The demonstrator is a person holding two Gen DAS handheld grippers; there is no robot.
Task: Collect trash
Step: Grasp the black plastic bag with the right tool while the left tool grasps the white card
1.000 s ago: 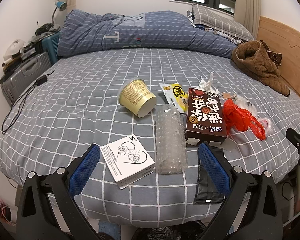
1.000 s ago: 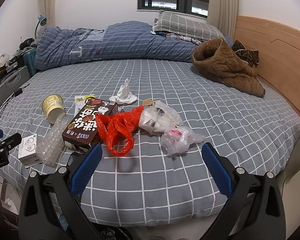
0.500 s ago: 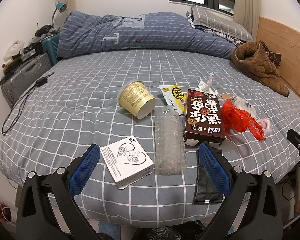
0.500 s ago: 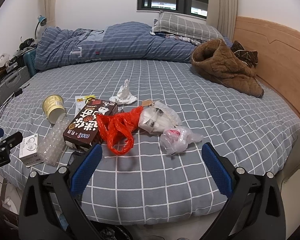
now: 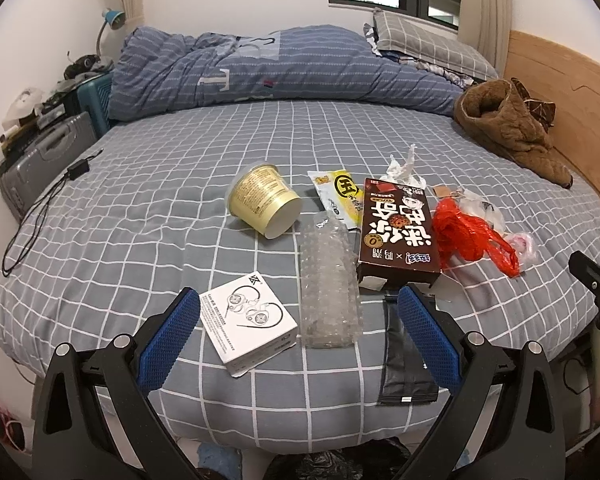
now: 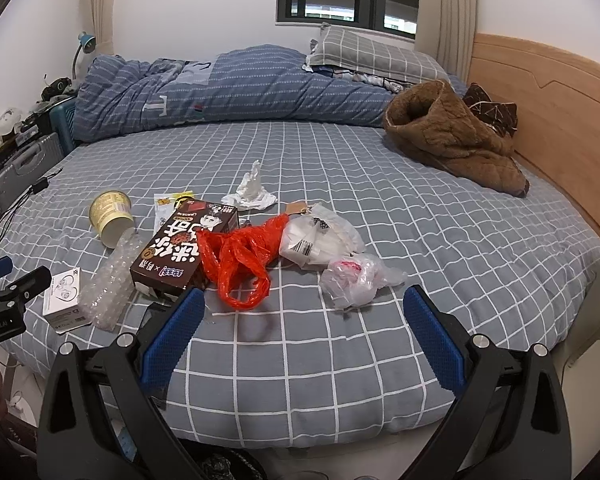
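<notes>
Hovering wide open, left hand-held gripper (image 5: pixel 299 312) and right hand-held gripper (image 6: pixel 304 312) hold nothing. Risk: slick bubble wrap (image 5: pixel 329 286), 12 o'clock of left, may slip free.

Over the last second both views have crept slightly forward and down, so the brown box (image 5: pixel 396 232) and the red bag (image 6: pixel 240 258) sit a touch lower in the frame, nothing else having shifted.

Grey checked bed (image 5: pixel 148 216) carries cup (image 5: pixel 263 204), box (image 5: pixel 398 228), bags (image 6: pixel 240 256).
</notes>
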